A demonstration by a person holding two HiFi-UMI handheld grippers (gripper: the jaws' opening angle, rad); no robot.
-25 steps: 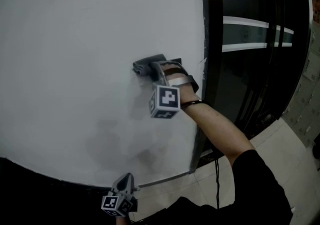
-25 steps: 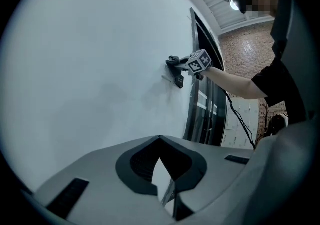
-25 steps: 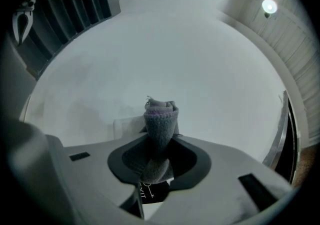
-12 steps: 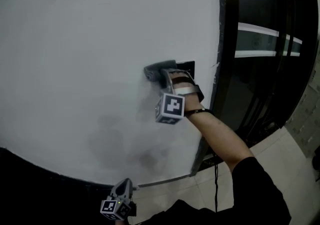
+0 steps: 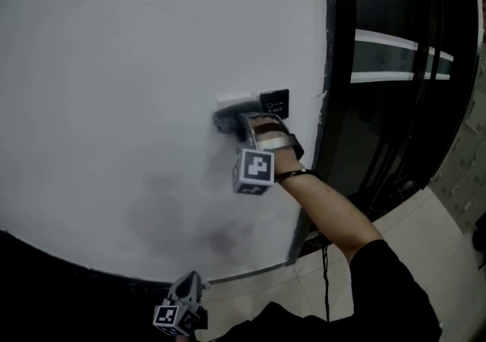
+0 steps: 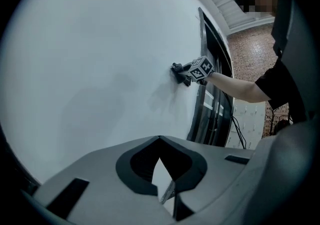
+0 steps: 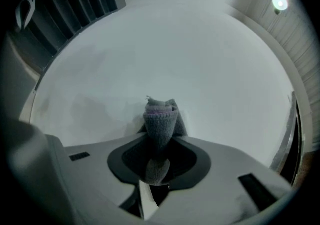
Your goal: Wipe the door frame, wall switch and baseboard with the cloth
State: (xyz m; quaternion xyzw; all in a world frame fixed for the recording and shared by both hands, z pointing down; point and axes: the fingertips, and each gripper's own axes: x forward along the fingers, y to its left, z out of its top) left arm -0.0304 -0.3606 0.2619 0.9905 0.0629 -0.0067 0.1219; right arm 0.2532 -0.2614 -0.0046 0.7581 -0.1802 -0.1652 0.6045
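The right gripper (image 5: 231, 121) clamps a folded grey cloth (image 7: 161, 119) flat beside the black wall switch (image 5: 274, 102) for wiping; the left gripper (image 5: 190, 281) idles closed.

The right gripper (image 5: 234, 121) has slid the cloth (image 5: 222, 118) down off the wall switch (image 5: 273, 101).

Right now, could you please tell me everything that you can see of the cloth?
The cloth is grey and looks soft and fleecy, bunched into a thick wad. The right gripper has its jaws closed on the cloth's lower part, and the free end sticks out past them. That end presses against the white wall. In the head view it sits just left of and below the dark switch panel, not far from the black door frame. Nothing else touches it.
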